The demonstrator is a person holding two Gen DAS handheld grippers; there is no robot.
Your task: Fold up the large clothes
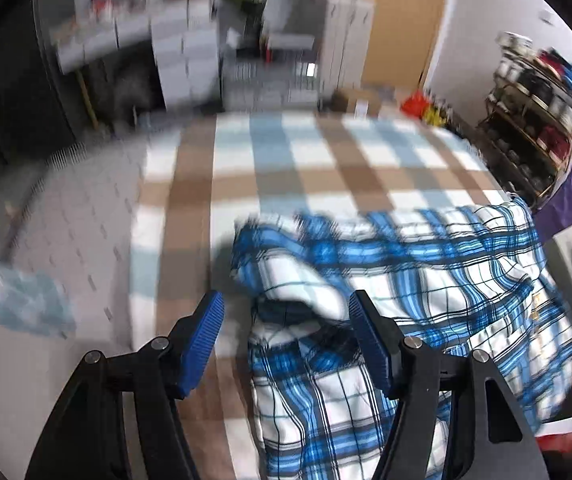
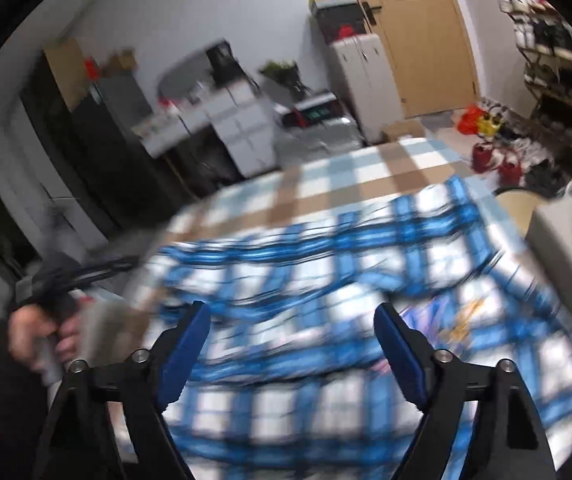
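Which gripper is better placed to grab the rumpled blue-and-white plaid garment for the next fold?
Probably the left gripper: its open jaws already bracket a raised fold of the blue-and-white plaid garment. The right gripper is open too, over blurred, flatter cloth.

Right wrist view: heavily motion-blurred; plaid shirt [image 2: 326, 280] smeared, folds and edges unreadable. Hand [image 2: 41, 336] at left edge blurred, partly cut off. Left wrist view: shirt cut off at bottom edge, partly hidden behind gripper fingers [image 1: 370, 344]. Shelf [image 1: 534, 120] contents too blurred to identify. Blue-and-red item [image 1: 13, 300] at left edge unidentifiable.
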